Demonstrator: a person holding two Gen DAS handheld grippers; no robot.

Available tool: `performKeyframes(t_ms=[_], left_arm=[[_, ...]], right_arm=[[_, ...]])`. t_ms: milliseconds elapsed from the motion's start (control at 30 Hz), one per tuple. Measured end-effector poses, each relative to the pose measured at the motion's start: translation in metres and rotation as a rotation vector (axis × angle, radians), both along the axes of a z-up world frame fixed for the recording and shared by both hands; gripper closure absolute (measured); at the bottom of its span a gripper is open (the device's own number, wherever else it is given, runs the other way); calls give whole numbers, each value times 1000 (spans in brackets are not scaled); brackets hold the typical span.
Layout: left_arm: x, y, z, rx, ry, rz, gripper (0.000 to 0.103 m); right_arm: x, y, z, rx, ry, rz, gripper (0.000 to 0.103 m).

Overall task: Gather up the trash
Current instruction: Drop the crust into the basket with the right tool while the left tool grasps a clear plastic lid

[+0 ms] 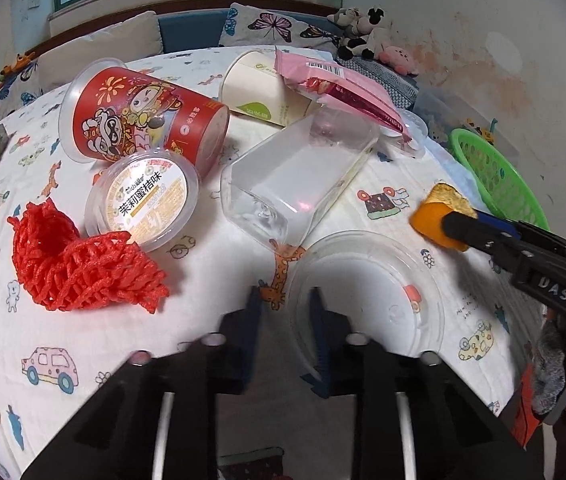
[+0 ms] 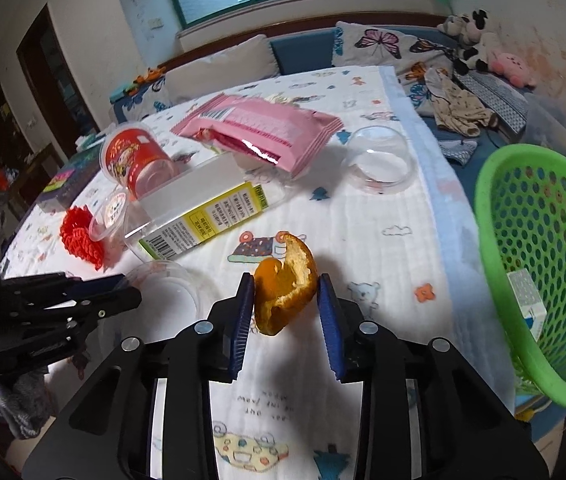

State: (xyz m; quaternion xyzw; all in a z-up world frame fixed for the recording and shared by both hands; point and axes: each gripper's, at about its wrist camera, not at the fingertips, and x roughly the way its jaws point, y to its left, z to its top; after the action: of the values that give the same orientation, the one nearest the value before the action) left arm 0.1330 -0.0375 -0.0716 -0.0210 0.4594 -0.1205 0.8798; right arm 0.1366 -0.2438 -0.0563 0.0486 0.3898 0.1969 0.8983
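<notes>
The right gripper (image 2: 285, 300) pinches a piece of orange peel (image 2: 285, 292) between its two blue pads (image 2: 243, 312), above the printed tablecloth (image 2: 363, 216); in the left wrist view the same peel (image 1: 439, 220) shows at about 3 o'clock, at the tip of the black finger. The green basket (image 2: 539, 272) stands at 3 o'clock from the peel, at the edge of the table, and a small white box (image 2: 527, 300) lies inside it. The left gripper (image 1: 285, 312) has its fingers a little apart with the rim of a clear round lid (image 1: 367, 292) between them; I cannot tell if the pads touch the rim. In the left wrist view, a clear rectangular box (image 1: 295, 184) lies on its side at 12 o'clock from this gripper. A red printed cup (image 1: 143, 116) lies on its side at about 11 o'clock, and a small tub with a label (image 1: 143, 200) leans just before it. A red foam net (image 1: 79, 260) lies at 9 o'clock, touching the tub. Farther back, a white paper cup (image 1: 263, 92) lies on its side, and a pink wrapper (image 1: 339, 88) rests over it and over the clear box. In the right wrist view a clear dome lid (image 2: 379, 160) sits at 1 o'clock from the peel, near the wrapper.
</notes>
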Motion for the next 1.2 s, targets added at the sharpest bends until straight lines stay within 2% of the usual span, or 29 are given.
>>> performKeyframes(t_ms=[67, 133, 467, 767, 1000, 1200], left_arm=[[-1, 0, 1, -6, -2, -3, 96], [-3, -2, 1, -3, -7, -3, 97], [-22, -7, 17, -54, -29, -38, 98], [-19, -37, 47, -125, -57, -122, 98], [0, -69, 70, -139, -92, -164, 98], [16, -92, 83, -132, -107, -194, 98]], right_arm=[[-5, -4, 2, 10, -3, -7, 71], [-10, -9, 5, 19, -5, -15, 71], [-28, -41, 20, 55, -15, -76, 72], [-24, -115, 33, 20, -41, -246, 71], [-8, -173, 22, -20, -8, -365, 71], [13, -192, 8, -6, 38, -387, 71]])
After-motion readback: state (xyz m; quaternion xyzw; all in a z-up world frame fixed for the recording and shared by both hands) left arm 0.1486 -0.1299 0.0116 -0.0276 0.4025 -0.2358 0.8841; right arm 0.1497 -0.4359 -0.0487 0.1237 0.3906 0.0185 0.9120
